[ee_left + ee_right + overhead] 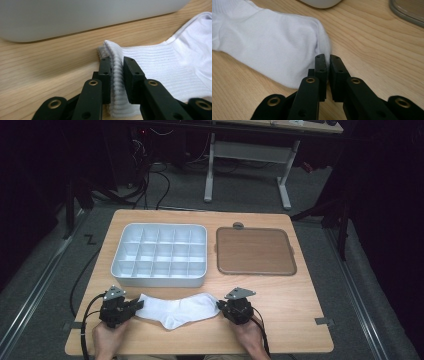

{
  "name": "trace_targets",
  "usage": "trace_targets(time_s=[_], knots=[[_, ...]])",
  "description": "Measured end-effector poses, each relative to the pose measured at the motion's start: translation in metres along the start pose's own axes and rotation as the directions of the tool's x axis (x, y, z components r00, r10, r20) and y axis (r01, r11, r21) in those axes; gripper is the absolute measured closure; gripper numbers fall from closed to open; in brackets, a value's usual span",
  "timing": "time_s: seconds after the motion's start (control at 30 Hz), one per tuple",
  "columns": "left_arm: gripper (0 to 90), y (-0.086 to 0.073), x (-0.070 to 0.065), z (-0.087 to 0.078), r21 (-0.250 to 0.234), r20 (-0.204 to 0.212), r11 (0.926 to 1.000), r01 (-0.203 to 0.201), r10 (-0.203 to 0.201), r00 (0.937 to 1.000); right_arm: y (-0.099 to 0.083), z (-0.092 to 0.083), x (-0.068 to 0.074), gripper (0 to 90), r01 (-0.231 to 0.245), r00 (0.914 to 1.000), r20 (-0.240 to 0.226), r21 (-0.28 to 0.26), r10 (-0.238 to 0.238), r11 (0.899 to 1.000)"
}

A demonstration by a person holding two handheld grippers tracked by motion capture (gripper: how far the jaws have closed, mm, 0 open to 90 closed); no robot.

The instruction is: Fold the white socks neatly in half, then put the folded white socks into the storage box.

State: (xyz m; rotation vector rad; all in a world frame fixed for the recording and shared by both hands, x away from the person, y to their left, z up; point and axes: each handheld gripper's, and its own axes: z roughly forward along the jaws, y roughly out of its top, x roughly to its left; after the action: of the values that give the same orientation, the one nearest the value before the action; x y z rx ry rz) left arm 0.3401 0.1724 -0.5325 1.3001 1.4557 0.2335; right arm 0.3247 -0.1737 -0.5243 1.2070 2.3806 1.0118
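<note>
High view: we are holding a white sock (177,310) at lower centre of the frame, left gripper (134,306) pinching its ribbed cuff, right gripper (220,306) nearly closed on its toe, below the divided tray (120,251).
</note>
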Motion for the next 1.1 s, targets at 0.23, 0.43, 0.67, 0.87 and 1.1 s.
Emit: trace_targets(time_s=[0.23, 0.43, 0.67, 0.87, 1.1], knots=[[77.9, -0.007, -0.02, 0.013, 0.019, 0.029, 0.9994, -0.031, 0.03, 0.9991, -0.011, -0.013, -0.015, 85.7, -0.043, 0.9984, 0.037, -0.01, 0.043, 0.999], [78.1, -0.011, -0.032, 0.022, 0.024, 0.048, 0.9992, -0.031, 0.03, 0.9984, -0.019, -0.023, -0.027, 85.8, -0.062, 0.9959, 0.064, -0.018, 0.063, 0.998], [78.1, -0.016, -0.042, 0.035, 0.043, 0.082, 0.999, -0.017, 0.013, 0.9965, -0.026, -0.033, -0.039, 85.8, -0.082, 0.9924, 0.09, -0.023, 0.084, 0.996], [78.3, -0.02, -0.052, 0.041, 0.042, 0.091, 0.9988, -0.026, 0.022, 0.9956, -0.03, -0.038, -0.049, 85.7, -0.103, 0.9886, 0.107, -0.032, 0.106, 0.994], [78.2, -0.023, -0.064, 0.049, 0.065, 0.102, 0.9961, -0.059, 0.052, 0.9934, -0.036, -0.047, -0.058, 85.7, -0.117, 0.9837, 0.133, -0.035, 0.12, 0.993]])
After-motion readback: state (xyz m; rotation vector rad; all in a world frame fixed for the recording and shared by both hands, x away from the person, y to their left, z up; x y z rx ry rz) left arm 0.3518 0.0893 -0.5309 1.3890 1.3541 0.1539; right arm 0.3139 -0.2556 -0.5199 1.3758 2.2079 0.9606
